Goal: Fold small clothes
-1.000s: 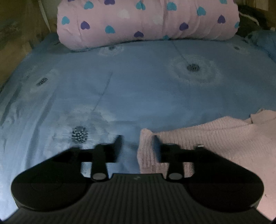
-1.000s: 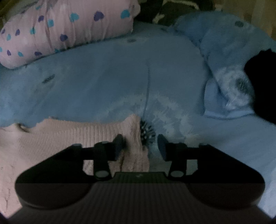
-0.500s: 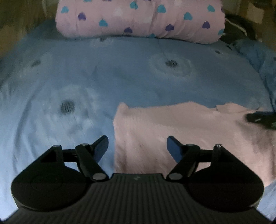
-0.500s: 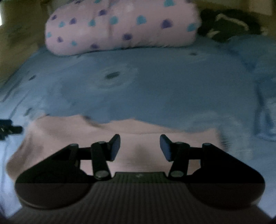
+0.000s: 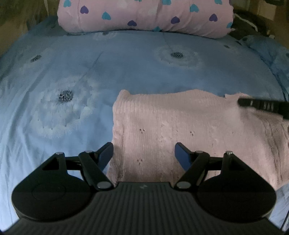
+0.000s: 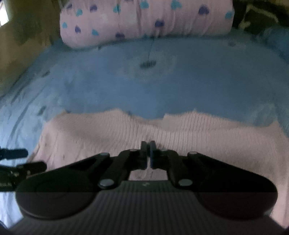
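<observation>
Grippers (image 5: 144,153) (image 6: 148,149) low over pink sweater (image 5: 180,130)

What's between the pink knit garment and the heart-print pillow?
Only bare blue bedsheet with dandelion prints lies between pink knit garment and heart-print pillow; both wrist views show it.

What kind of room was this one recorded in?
Most likely a bedroom: the work surface is a bed with a blue dandelion-print sheet, a pink heart-print pillow lies along its far edge, and a pink knitted garment is spread on the sheet.
</observation>
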The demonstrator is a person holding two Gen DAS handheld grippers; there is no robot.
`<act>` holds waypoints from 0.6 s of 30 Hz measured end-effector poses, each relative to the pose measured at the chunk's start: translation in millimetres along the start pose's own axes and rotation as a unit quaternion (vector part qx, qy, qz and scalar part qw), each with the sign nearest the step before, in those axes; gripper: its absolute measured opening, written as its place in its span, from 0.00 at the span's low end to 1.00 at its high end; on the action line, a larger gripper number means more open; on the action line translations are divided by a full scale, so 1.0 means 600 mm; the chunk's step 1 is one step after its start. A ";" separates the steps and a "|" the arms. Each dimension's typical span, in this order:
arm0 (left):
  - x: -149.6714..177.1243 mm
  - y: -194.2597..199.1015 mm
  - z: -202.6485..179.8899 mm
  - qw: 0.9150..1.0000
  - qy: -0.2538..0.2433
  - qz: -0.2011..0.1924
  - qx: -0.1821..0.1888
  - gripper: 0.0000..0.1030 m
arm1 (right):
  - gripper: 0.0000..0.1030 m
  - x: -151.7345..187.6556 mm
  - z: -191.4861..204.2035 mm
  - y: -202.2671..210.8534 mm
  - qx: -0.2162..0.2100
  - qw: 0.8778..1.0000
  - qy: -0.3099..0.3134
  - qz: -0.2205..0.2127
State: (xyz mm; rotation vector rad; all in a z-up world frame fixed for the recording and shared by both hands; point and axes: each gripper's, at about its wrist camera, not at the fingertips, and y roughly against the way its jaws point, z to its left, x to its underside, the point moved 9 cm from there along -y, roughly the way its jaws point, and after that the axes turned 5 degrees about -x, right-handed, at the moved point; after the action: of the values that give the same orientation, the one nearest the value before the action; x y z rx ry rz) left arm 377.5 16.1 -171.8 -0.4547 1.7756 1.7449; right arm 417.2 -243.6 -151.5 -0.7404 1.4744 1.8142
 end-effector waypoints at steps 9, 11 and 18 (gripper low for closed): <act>0.012 -0.040 0.008 0.999 -0.024 0.017 -0.028 0.77 | 0.03 -0.036 -0.031 -0.058 0.042 0.999 -0.023 -0.009; 0.015 -0.049 0.015 0.999 -0.025 0.022 -0.038 0.77 | 0.03 -0.028 -0.044 -0.063 0.031 0.998 -0.062 0.008; 0.009 -0.008 0.029 1.000 -0.006 0.003 -0.020 0.77 | 0.06 -0.001 -0.050 0.064 -0.025 0.995 -0.092 -0.018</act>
State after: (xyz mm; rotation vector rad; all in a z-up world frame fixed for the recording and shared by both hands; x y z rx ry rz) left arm 379.4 33.9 -177.8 -0.4557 1.7392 1.7855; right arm 387.4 -278.4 -134.3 -0.6023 1.2925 1.8443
